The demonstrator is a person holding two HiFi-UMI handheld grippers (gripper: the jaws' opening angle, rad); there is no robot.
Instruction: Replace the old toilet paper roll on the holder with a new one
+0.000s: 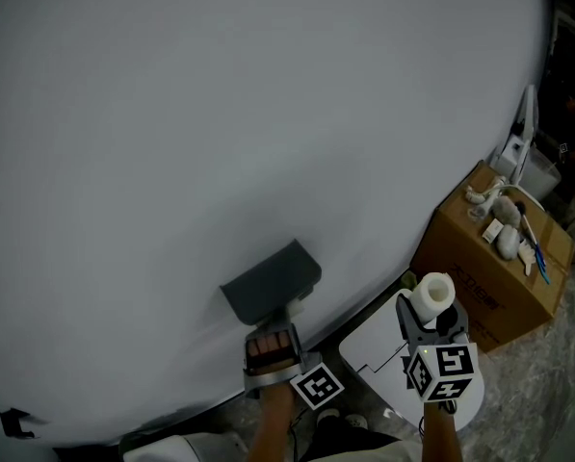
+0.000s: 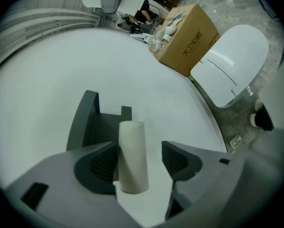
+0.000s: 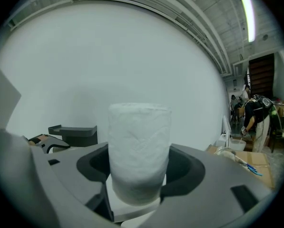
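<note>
A grey holder hangs on the white wall. My left gripper sits just beneath it. In the left gripper view an empty cardboard tube stands between the jaws of the left gripper, in front of the holder. The tube leans on the left pad, and a gap shows between it and the right pad. My right gripper is to the right, shut on a full white paper roll that it holds upright. In the right gripper view the roll fills the jaws of the right gripper.
A white toilet lid lies below, between the two grippers. A cardboard box with small items on top stands at the right against the wall. People move about in the far background.
</note>
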